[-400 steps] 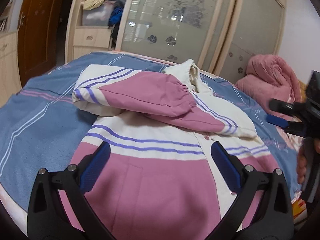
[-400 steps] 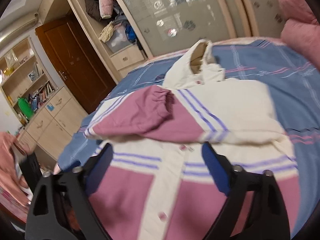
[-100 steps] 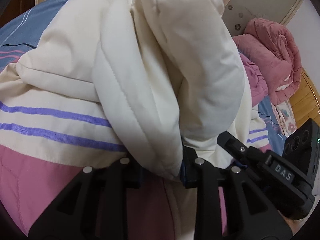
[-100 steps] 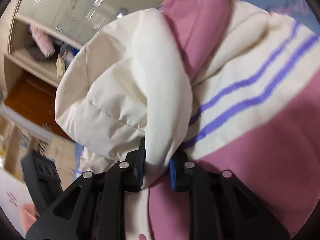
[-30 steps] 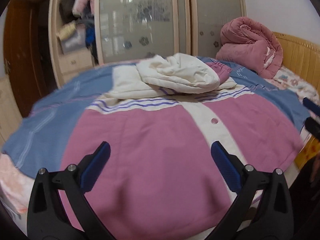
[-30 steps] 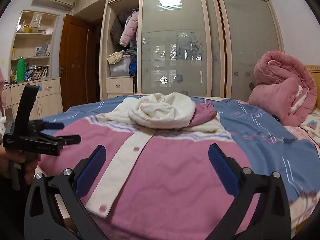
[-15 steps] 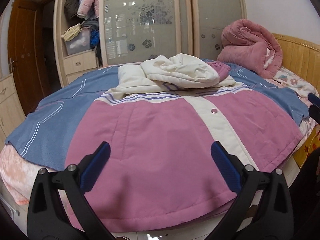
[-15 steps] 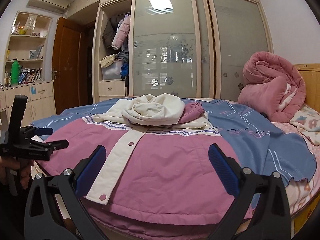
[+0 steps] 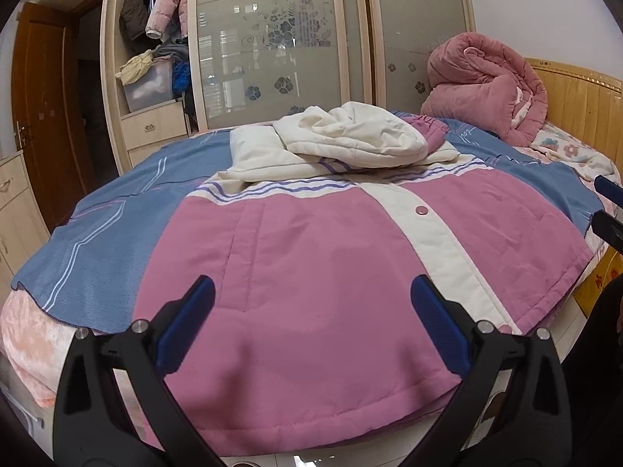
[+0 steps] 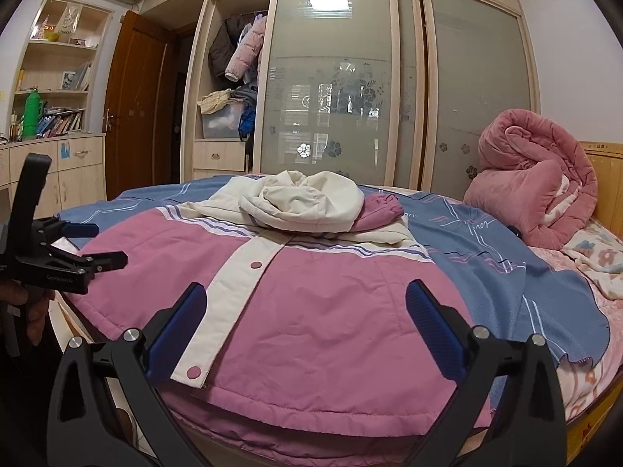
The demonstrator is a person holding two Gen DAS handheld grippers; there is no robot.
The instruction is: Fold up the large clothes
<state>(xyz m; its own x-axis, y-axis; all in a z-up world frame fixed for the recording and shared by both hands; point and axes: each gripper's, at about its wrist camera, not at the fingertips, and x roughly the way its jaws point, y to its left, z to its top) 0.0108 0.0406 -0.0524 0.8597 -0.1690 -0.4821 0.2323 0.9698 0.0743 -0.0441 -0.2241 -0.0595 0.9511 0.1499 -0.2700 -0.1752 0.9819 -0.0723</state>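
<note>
The jacket [image 9: 311,257] runs lengthwise up the frame, its hem at lower centre just ahead of both grippers; left gripper [image 9: 311,323] and right gripper [image 10: 307,321] gape empty.

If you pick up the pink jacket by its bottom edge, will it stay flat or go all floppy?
Probably floppy: the jacket drapes over the bed's edge and its hood lies crumpled. It looks quilted and puffy, so likely bulky, yet light for its size. The smooth fabric might slip, so grip the thick hem.
</note>
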